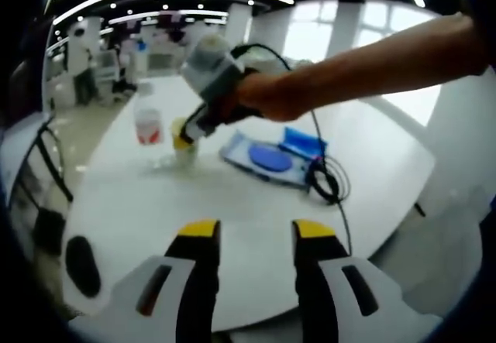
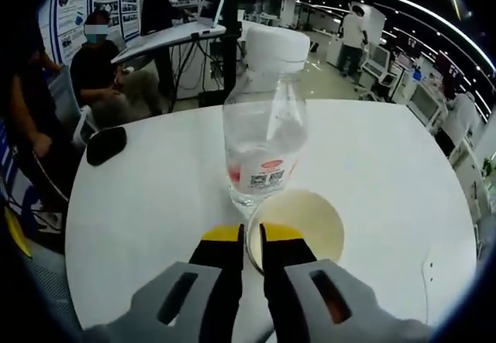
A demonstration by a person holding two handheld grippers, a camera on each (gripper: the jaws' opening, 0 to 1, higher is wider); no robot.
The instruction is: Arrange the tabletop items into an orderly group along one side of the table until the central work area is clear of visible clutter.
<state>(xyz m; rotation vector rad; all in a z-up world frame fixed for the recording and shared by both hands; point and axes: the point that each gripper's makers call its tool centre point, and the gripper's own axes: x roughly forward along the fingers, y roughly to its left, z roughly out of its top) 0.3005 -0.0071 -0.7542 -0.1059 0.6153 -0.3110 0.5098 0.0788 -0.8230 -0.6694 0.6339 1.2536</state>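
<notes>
Right gripper (image 2: 252,238) jaws pinch the empty cup (image 2: 298,223) rim beside a part-filled water bottle (image 2: 263,126); left gripper (image 1: 256,231) jaws gape.

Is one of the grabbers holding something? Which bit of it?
Yes. The right gripper pinches the paper cup by its rim, one jaw inside and one outside, next to the water bottle. The left gripper is open, holding nothing.
</notes>
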